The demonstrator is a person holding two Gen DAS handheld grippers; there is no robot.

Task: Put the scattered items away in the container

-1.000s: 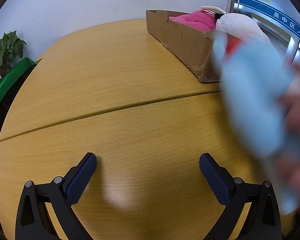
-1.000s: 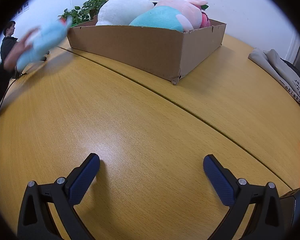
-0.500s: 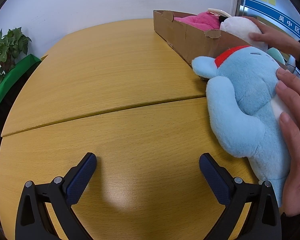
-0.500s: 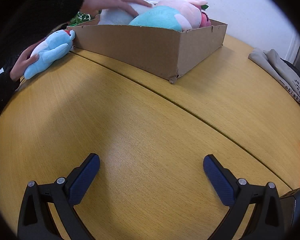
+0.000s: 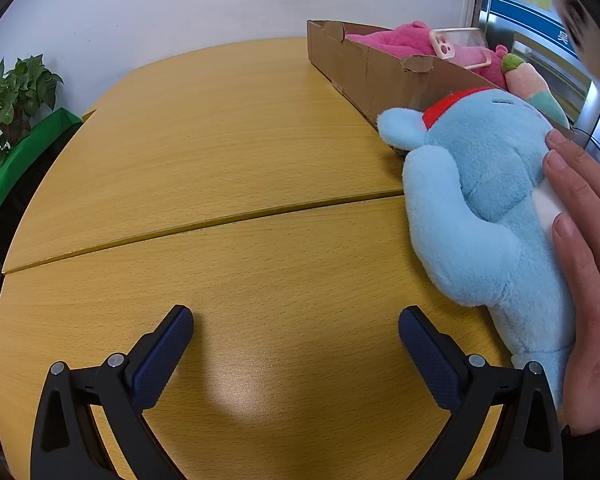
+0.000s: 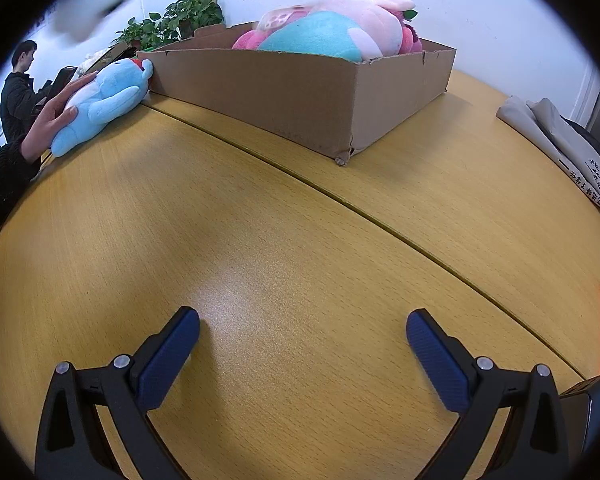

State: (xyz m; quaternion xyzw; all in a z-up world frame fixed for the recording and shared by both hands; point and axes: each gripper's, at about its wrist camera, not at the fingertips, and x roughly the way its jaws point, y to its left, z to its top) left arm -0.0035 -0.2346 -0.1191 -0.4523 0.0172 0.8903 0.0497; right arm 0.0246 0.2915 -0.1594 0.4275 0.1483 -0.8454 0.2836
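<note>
Since the earlier frames the white plush that lay at the near end of the cardboard box (image 6: 300,96) has gone from it, and the hand that rested on it is gone too, while the blue plush toy (image 5: 484,216) lies where it lay half a second ago, with one bare hand (image 5: 588,280) flat against its white belly. One blue toy lies on its side on the bench (image 5: 228,184), its red-capped head touching the box's near corner; in the right wrist view the same toy (image 6: 104,100) sits at the box's left end with the hand (image 6: 56,116) behind it. One box stands on the far half of the bench, across the single seam that splits the top in two. Inside it three soft toys can be made out: a pink one (image 5: 400,40), a teal one (image 6: 320,36), and a pale pink one (image 6: 364,16), with one phone in a clear pink case (image 5: 456,46) lying on top. The left gripper (image 5: 296,340) hangs over bare wood with its two blue-padded fingers wide apart and nothing between them. The right gripper (image 6: 302,340) is likewise spread, empty, well short of the box. Two potted plants show, one per view (image 5: 16,96) (image 6: 172,20). Folded grey cloth (image 6: 556,140) lies at the right edge of the bench.
</note>
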